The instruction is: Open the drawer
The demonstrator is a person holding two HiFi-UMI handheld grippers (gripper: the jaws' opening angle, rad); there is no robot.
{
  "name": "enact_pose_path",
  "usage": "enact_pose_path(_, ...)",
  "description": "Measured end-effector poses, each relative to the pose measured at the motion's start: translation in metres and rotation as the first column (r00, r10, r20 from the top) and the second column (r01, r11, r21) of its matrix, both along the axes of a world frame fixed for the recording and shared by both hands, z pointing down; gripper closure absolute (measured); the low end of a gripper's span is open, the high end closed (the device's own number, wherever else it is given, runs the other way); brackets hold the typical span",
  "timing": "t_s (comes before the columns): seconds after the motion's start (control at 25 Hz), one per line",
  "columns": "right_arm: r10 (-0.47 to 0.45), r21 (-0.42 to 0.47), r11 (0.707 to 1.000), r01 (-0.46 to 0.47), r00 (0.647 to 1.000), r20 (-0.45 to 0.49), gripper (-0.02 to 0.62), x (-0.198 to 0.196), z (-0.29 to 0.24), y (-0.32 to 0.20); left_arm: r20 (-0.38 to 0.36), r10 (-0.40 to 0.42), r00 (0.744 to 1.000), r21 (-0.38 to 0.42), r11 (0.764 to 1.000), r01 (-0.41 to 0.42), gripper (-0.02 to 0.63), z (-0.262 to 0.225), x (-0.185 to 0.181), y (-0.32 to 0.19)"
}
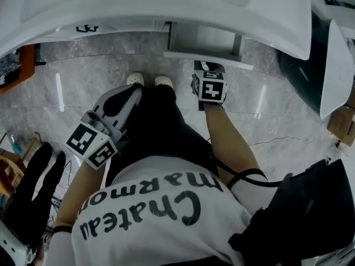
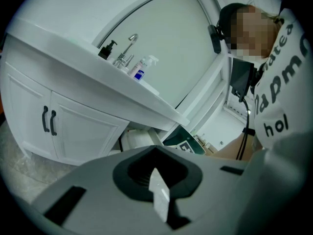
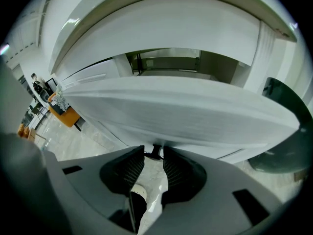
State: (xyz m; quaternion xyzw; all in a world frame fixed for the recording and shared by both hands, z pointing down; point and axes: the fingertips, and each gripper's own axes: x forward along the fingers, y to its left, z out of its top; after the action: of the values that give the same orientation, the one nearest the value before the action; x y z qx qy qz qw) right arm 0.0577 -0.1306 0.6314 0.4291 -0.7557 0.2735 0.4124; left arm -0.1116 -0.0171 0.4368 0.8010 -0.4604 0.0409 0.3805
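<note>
Step in hand: the pull is judged to be under way, since the drawer is seen part-way out from under the counter.
State of the right gripper: partly closed on the small dark handle, which is caught at the very tips of the jaws.
State of the left gripper: jaws together with nothing held. It is held well behind and to the side of the right gripper, clear of the drawer.
Place of the drawer: just ahead of the right gripper's tips, below the counter's overhang.
Long axis: the drawer front is laid crosswise to the right gripper's jaws, and the open top is turned upward.
Next move: a straight, level pull back along the slide is called for, with a firm grip, as a handle held only at the tips could slip out.
</note>
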Motion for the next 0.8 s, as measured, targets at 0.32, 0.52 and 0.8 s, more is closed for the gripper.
enact_pose_path(0.32,-0.001,-0.019,1.0,0.001,1.0,-0.004,0.469,0.003,0.001,0.017,0.006,0.058,0.998,-0.009,0.998,-0.058,0.597,-0.002,0.002,-0.004)
enact_pose_path(0.52,0.004,-0.023,1.0,-0.004,1.0,-0.004,0.469,0.006,0.001,0.028,0.004,0.092,0.996,-0.005,0.996,-0.092,0.597,-0.002,0.004,-0.012)
enact_pose_path(0.8,0.004,-0.018,1.0,-0.004,1.0,-0.008,0.469,0.009,0.003,0.039,-0.014,0.146,0.989,-0.006,0.989,-0.146,0.597,0.003,0.019,-0.013)
